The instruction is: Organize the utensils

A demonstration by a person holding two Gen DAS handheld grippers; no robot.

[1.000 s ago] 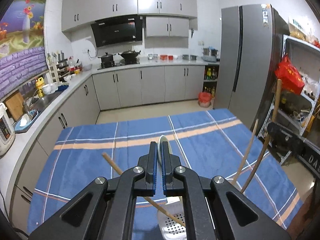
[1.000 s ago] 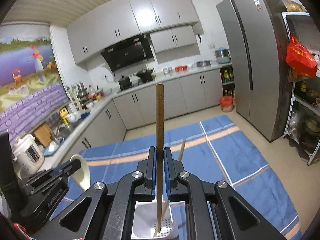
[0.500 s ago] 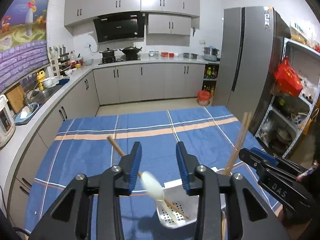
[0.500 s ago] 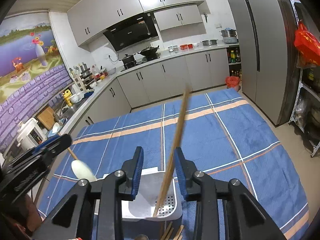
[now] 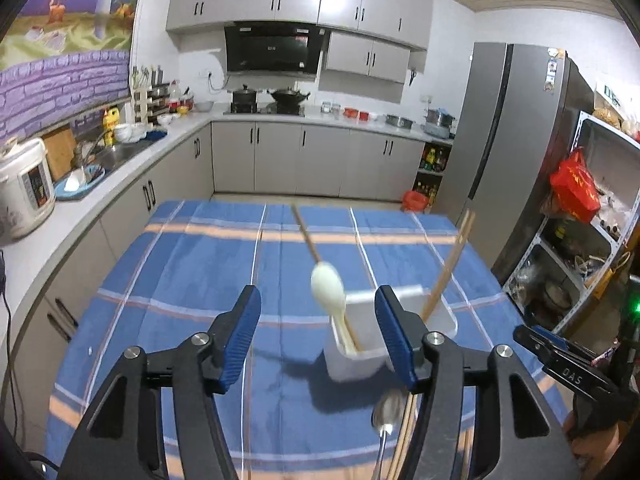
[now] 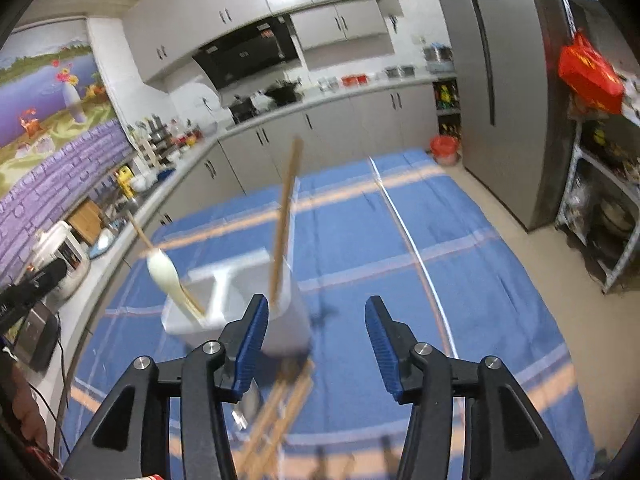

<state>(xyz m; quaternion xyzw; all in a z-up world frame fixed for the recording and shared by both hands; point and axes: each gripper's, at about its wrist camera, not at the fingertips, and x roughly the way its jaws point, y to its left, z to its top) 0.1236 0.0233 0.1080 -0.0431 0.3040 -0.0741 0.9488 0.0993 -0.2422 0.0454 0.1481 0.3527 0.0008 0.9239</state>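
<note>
Just ahead of the left gripper (image 5: 318, 336), on the blue striped tablecloth (image 5: 192, 264), stands the white utensil holder (image 5: 400, 322), partly hidden behind the gripper's right-hand finger. Its jaws are opening and stand well apart; nothing is pressed between the pads. A white spoon (image 5: 329, 288) leans out of the holder's near compartment, bowl up, beside a wooden stick (image 5: 306, 236) that slants away toward the far side of the cloth. Two wooden chopsticks (image 5: 448, 268) lean out of the holder's far part, tilted to the right. Below that gripper, near its right-hand finger, a metal spoon (image 5: 388, 412) and more chopsticks lie flat on the cloth. From the right gripper (image 6: 314, 340), the same holder (image 6: 224, 300) sits ahead and to the left, touching in view the tip of its left-hand finger. That gripper's jaws are likewise opening, with only bare cloth between them. The chopsticks rise upright just beyond that finger, blurred. Loose chopsticks (image 6: 276, 412) lie beneath it, between its fingers' bases.
</note>
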